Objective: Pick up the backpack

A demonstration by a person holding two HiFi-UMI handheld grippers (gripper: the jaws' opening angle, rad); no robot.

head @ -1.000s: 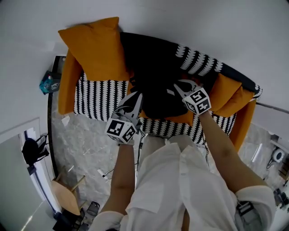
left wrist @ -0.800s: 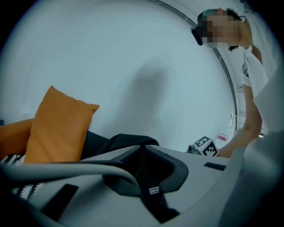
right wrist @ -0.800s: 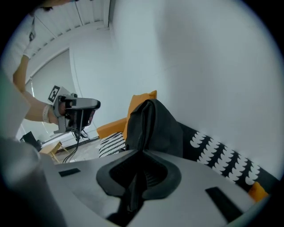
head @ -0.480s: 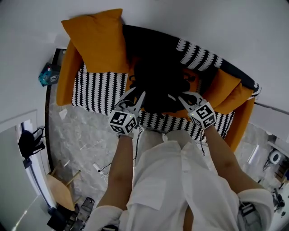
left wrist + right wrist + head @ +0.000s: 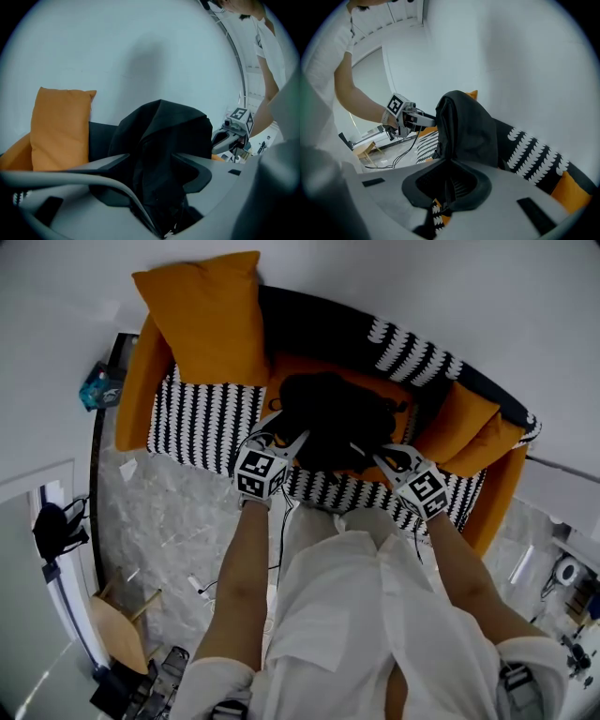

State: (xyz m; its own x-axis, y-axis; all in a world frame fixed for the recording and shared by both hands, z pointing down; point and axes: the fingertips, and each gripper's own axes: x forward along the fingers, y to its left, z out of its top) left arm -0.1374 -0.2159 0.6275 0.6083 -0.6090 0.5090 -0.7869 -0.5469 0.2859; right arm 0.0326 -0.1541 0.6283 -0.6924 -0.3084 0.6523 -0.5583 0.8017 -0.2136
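Left gripper (image 5: 286, 430): front edge of sofa (image 5: 202, 427) seat, jaws just opened wide, astride backpack (image 5: 333, 418) fabric, not pressing. Right gripper (image 5: 386, 457): jaws closed on a backpack fold. Backpack: black, mid-seat. Handling: the left should probably bite a firm strap before lifting evenly. Legible writing: none; square markers only.

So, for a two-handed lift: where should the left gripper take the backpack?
I'd take the backpack by its upright left fold, from the sofa front: the left gripper has just been opening its jaws and that fold stands between them. The right gripper pinches the other side.
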